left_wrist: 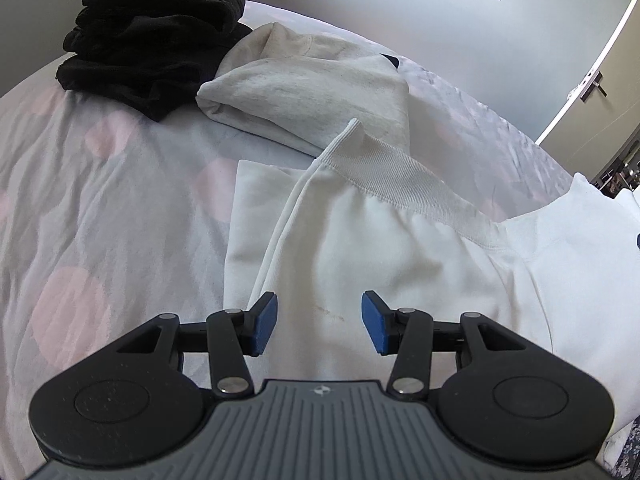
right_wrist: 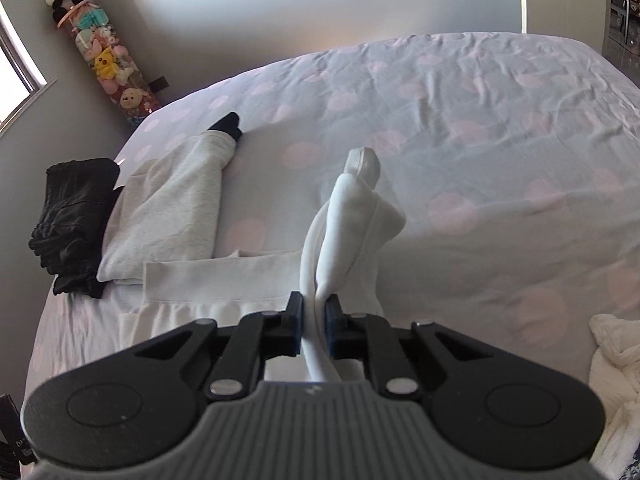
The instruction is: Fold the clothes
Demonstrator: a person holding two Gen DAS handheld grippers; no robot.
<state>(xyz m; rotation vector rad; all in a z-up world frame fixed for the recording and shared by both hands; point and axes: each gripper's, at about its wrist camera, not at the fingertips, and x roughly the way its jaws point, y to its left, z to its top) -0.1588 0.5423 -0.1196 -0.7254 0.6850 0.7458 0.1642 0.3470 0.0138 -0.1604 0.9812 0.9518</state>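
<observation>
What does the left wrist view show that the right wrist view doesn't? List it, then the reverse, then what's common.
Only the left wrist view: the left gripper, open and empty above the white sweatshirt, the sweatshirt's ribbed band, and a door handle.

Only the right wrist view: the right gripper shut on a bunched part of the white sweatshirt, a tall tube of plush toys in the corner, a window edge, and a cream knit.

Both: the spotted bed sheet, the black clothes pile, the grey folded garment, and the white sweatshirt.
</observation>
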